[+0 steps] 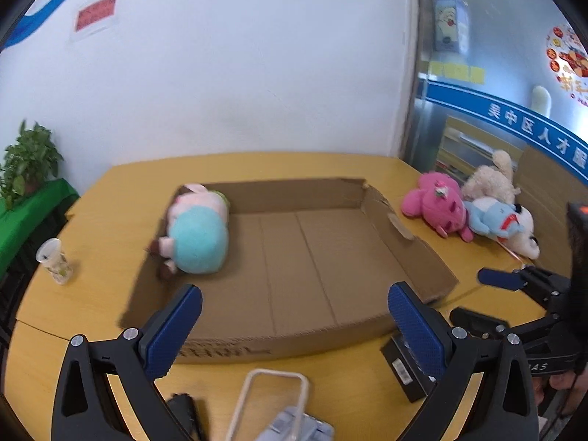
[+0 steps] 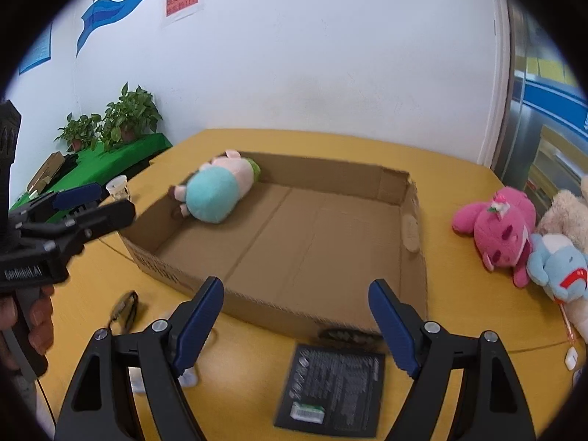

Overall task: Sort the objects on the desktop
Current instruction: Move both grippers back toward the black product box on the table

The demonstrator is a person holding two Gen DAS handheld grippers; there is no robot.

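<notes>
A shallow cardboard box (image 1: 294, 193) (image 2: 411, 198) lies open on the yellow table. A plush pig in teal (image 1: 198, 237) (image 2: 215, 194) rests in its far left corner. Right of the box lie a pink plush (image 1: 437, 204) (image 2: 499, 228), a blue plush (image 1: 492, 218) (image 2: 558, 268) and a cream plush (image 1: 492, 178). My left gripper (image 1: 294, 294) (image 2: 106, 200) hangs open over the box's near edge, nothing between its fingers. My right gripper (image 2: 297, 288) (image 1: 485, 297) is open too, above a flat black packet (image 2: 334, 386) (image 1: 404, 367) in front of the box.
A clear plastic cup (image 1: 55, 261) (image 2: 119, 187) stands left of the box. A small black object (image 2: 125, 308) and a pale frame-like item (image 1: 272, 397) lie near the front edge. Potted plants (image 2: 125, 117) sit on a green-covered stand at the left.
</notes>
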